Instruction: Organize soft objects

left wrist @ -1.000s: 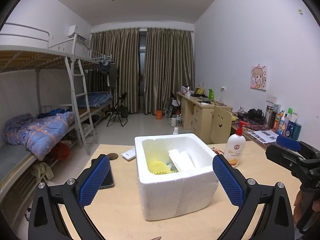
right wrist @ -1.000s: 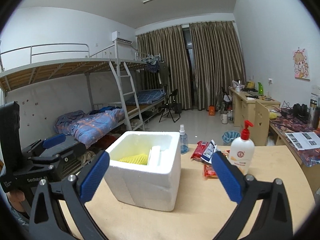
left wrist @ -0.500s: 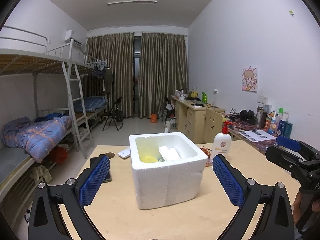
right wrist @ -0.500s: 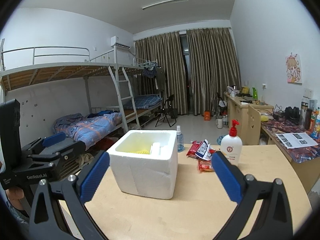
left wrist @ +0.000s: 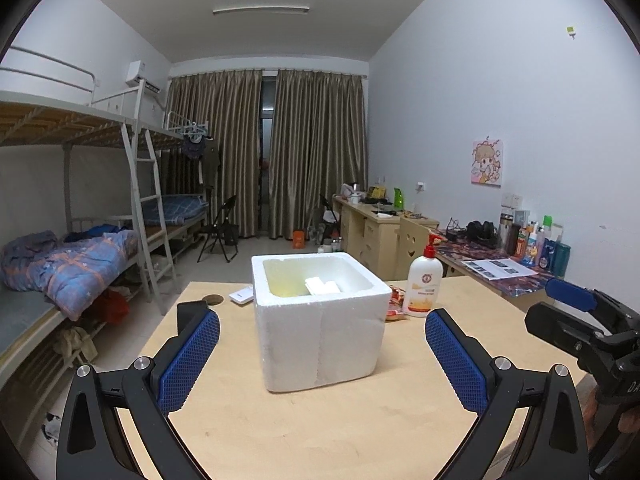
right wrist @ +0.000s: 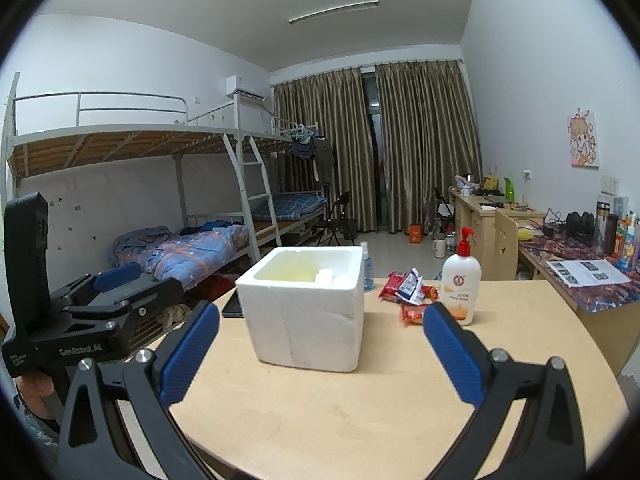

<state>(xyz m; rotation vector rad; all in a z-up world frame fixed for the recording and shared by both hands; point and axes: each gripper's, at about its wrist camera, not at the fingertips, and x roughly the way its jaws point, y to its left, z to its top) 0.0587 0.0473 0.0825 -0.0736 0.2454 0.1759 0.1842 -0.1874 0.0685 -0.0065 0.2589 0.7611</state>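
Observation:
A white foam box point(left wrist: 320, 320) point(right wrist: 308, 312) stands on the wooden table point(left wrist: 320, 432). White foam pieces point(left wrist: 322, 286) point(right wrist: 326, 276) show inside it, and its inner walls look yellowish. My left gripper point(left wrist: 322, 364) is open and empty, held back from the box's near side. My right gripper point(right wrist: 320, 352) is also open and empty, to the box's right and back from it. Each gripper shows in the other's view: the right gripper point(left wrist: 580, 320) at the far right, the left gripper point(right wrist: 100, 304) at the far left.
A pump lotion bottle point(left wrist: 424, 284) point(right wrist: 460, 284) and red snack packets point(right wrist: 408, 292) lie right of the box. A phone point(left wrist: 192, 308), a white card point(left wrist: 242, 294) and a small spray bottle point(right wrist: 366, 268) sit beyond it. Bunk beds stand left, desks right.
Both grippers have drawn back from the box and lowered, so its inside shows less and the yellow sponge is out of sight. Both stay open.

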